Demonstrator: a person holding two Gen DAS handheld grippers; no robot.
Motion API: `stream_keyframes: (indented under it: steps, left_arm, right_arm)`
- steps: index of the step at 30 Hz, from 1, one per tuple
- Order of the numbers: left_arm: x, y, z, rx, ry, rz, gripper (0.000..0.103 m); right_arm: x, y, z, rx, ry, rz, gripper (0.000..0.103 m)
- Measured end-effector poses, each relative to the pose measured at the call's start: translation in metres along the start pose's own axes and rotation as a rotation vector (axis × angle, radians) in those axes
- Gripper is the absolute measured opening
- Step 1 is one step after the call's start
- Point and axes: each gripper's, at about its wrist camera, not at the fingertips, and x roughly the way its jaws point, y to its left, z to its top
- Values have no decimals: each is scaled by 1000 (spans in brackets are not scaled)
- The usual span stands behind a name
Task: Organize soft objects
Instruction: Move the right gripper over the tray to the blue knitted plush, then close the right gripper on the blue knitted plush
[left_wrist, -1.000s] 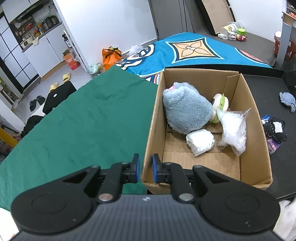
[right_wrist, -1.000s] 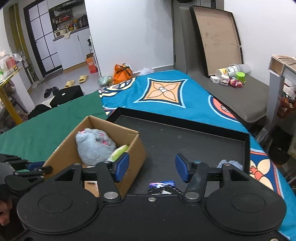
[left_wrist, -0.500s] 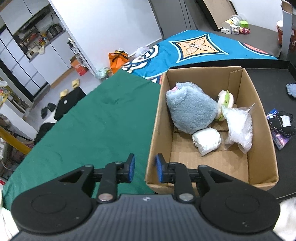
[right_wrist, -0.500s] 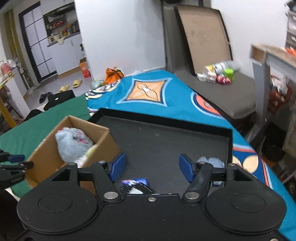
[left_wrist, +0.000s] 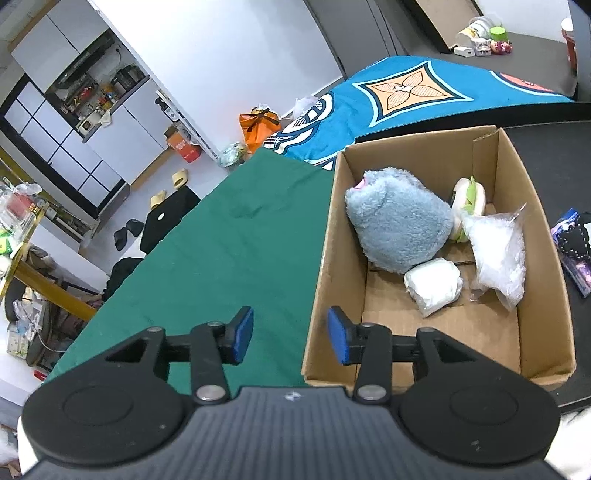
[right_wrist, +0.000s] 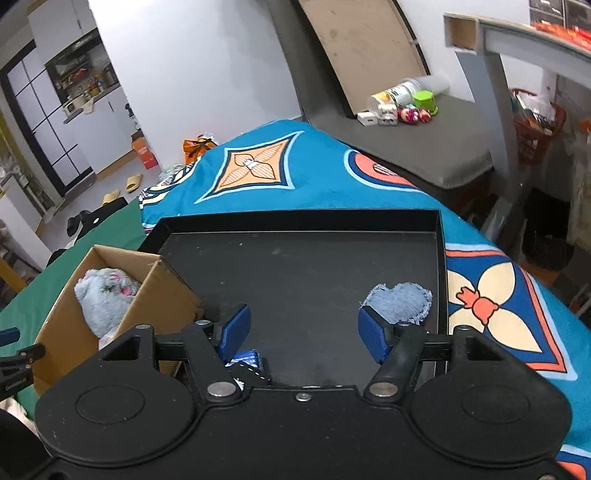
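Cardboard box (left_wrist: 436, 354), corrugated and open-topped, holds a fuzzy grey-blue plush (left_wrist: 399, 225), a white wrapped bundle (left_wrist: 434, 286) and a crinkled clear bag (left_wrist: 498, 251). Left gripper (left_wrist: 291, 335) is opening over the box's near corner, empty. Right gripper (right_wrist: 303, 334) stands released above the black tray (right_wrist: 295, 225), near a frayed denim heart (right_wrist: 400, 297); no writing is legible.

Both views bright, even indoor light, no hard shadows. Heavy fisheye bending at edges: walls and door frames curve. Left wrist view sharp throughout. Right wrist view slightly soft, motion smear at right edge. Mild sheen on black tray (right_wrist: 303, 273).
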Motion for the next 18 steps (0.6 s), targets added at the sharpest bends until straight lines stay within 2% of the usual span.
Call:
stream_keyframes:
  steps: [8, 12, 18]
  left_arm:
    - [1, -13, 3, 55, 9, 50, 46]
    - [3, -18, 6, 70, 18, 72, 47]
    - [1, -27, 9, 105, 3, 103, 65]
  right_arm:
    - [17, -12, -2, -24, -1, -87, 67]
    - [28, -18, -1, -27, -6, -102, 67]
    - [41, -26, -4, -43, -5, -129, 67]
